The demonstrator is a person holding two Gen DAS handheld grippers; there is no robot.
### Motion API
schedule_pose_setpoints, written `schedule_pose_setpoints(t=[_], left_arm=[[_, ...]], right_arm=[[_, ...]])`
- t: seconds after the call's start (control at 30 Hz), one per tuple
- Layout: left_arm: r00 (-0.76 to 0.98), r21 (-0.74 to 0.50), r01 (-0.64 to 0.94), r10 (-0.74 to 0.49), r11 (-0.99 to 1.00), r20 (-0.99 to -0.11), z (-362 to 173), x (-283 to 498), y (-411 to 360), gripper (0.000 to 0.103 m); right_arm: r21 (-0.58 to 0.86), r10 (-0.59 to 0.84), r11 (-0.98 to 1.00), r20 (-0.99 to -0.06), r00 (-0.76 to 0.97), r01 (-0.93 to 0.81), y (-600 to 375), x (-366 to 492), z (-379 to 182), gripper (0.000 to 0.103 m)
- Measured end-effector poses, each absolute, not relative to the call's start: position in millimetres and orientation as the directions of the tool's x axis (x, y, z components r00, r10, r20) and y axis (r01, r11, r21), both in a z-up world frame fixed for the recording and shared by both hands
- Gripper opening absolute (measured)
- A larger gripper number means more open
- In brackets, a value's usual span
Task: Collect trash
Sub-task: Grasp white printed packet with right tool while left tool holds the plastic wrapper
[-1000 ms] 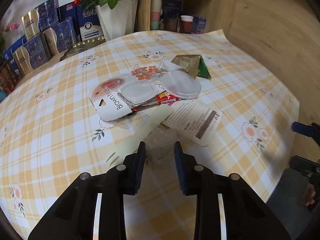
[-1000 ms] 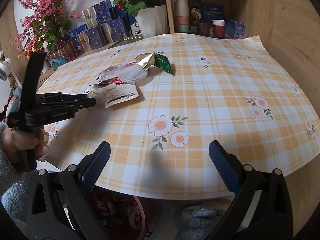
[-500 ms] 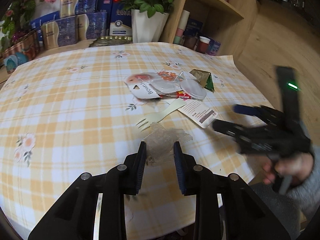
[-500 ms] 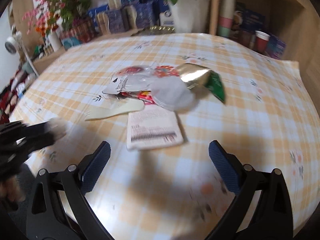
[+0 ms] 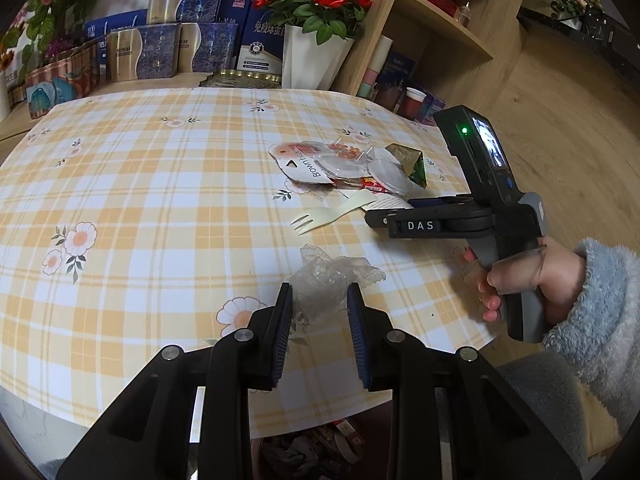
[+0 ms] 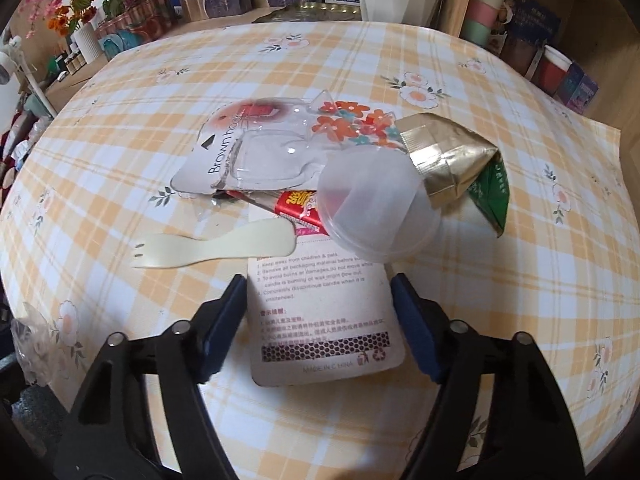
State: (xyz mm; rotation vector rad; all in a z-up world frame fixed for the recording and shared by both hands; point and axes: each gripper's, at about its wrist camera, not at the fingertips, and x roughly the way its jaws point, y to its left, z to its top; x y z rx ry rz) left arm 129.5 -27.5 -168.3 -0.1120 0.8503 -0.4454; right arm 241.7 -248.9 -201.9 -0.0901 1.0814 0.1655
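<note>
My left gripper (image 5: pixel 318 300) is shut on a crumpled clear plastic wrapper (image 5: pixel 324 280), held just above the checked tablecloth (image 5: pixel 160 200) near its front edge. To its right a hand in a fluffy blue sleeve holds my right gripper (image 5: pixel 384 216) beside the trash pile. In the right wrist view, my right gripper (image 6: pixel 318 284) points down over a white printed card (image 6: pixel 324 320). Its jaws are closing, one on each long edge of the card, and I see no pad pressing on it. A cream plastic fork (image 6: pixel 216 246) lies just left of the card.
Behind the card lie a translucent round lid (image 6: pixel 376 208), a gold and green foil packet (image 6: pixel 452 164), a clear blister pack (image 6: pixel 248 152) and a red wrapper (image 6: pixel 298 204). Boxes, a rose pot (image 5: pixel 312 56) and shelves stand behind the table. A bin of scraps (image 5: pixel 320 448) shows below the front edge.
My left gripper drew back toward the table's front edge with the plastic wrapper. My right gripper swung in over the pile, and its jaws narrowed around the white card.
</note>
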Motion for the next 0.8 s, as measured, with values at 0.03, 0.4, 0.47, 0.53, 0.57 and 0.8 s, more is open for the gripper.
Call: schedule_pose_setpoints(t=[0.03,0.4,0.47,0.53,0.57,0.8], left_arm=[[0.575,-0.273,0.334,-0.424,0.902,-0.7,-168,129,-27,0.027],[0.592,-0.287,0.335,-0.438,0.897,-0.677,-159,119,-21,0.027],[0.592,-0.289,0.338,-0.441,0.896,-0.675,-158,116,-20,0.027],[0.591,-0.292,0.34,-0.445,0.894,-0.673,-157,113,-20,0.027],[0.591,-0.292,0.342,-0.446,0.893,-0.672,-156,111,-20,0.027],[0.589,-0.286,0.354,-0.45,0.89,-0.671,-152,100,-18,0.027]], right_arm=[[0.007,0.09,0.983,-0.888,0.452,-0.182,-249,241,-201,0.07],[-0.075,0.028,0.961,-0.933,0.359,-0.268,-250,199,-184,0.067],[-0.09,0.01,0.961,-0.932,0.362,-0.26,-257,191,-181,0.067],[-0.094,0.003,0.965,-0.928,0.373,-0.243,-268,181,-177,0.067],[-0.083,0.01,0.97,-0.926,0.377,-0.229,-273,176,-175,0.067],[0.114,0.155,0.987,-0.872,0.464,-0.115,-307,147,-153,0.066]])
